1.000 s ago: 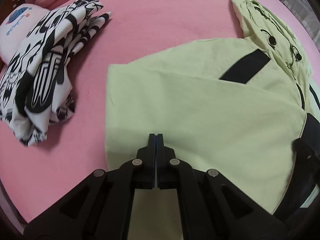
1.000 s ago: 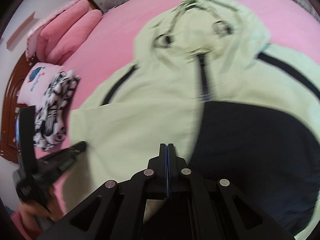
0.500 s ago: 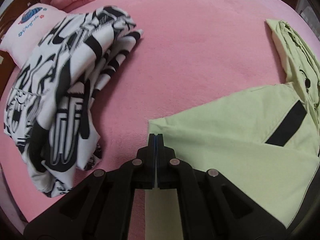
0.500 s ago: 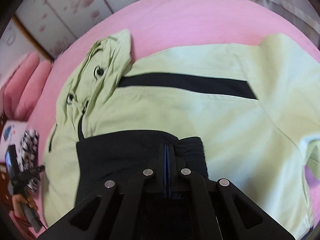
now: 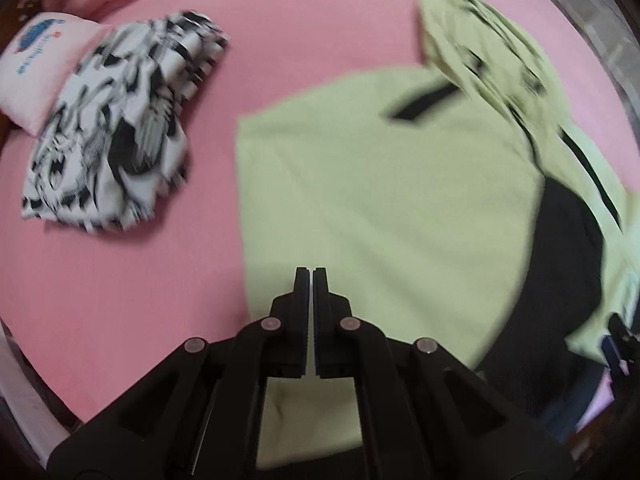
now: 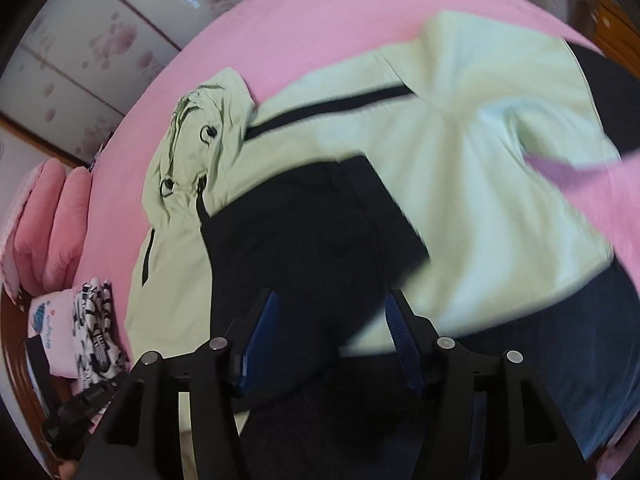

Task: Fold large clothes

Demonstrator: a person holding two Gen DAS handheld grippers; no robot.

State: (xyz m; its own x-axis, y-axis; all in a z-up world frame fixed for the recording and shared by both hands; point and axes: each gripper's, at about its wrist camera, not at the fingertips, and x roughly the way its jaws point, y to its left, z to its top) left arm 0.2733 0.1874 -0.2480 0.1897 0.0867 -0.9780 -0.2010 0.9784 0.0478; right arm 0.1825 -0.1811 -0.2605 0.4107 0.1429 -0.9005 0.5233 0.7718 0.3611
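A pale green hooded jacket (image 5: 372, 200) with black panels and stripes lies on the pink bed; its left sleeve is folded across the body. It also fills the right wrist view (image 6: 480, 168), hood (image 6: 192, 148) at the far left and a black panel (image 6: 304, 232) in the middle. My left gripper (image 5: 310, 276) is shut and empty, hovering over the jacket's near left part. My right gripper (image 6: 330, 304) is open with blue pads, above the black panel and holding nothing.
A folded black-and-white patterned garment (image 5: 116, 136) lies on the pink bedsheet (image 5: 120, 300) to the left, beside a small white and pink pillow (image 5: 36, 68). Pink pillows (image 6: 52, 220) and a wardrobe (image 6: 92, 40) lie beyond the bed.
My right gripper has opened over the black panel. My left gripper has swung back right over the jacket, staying shut. Both views are motion-blurred.
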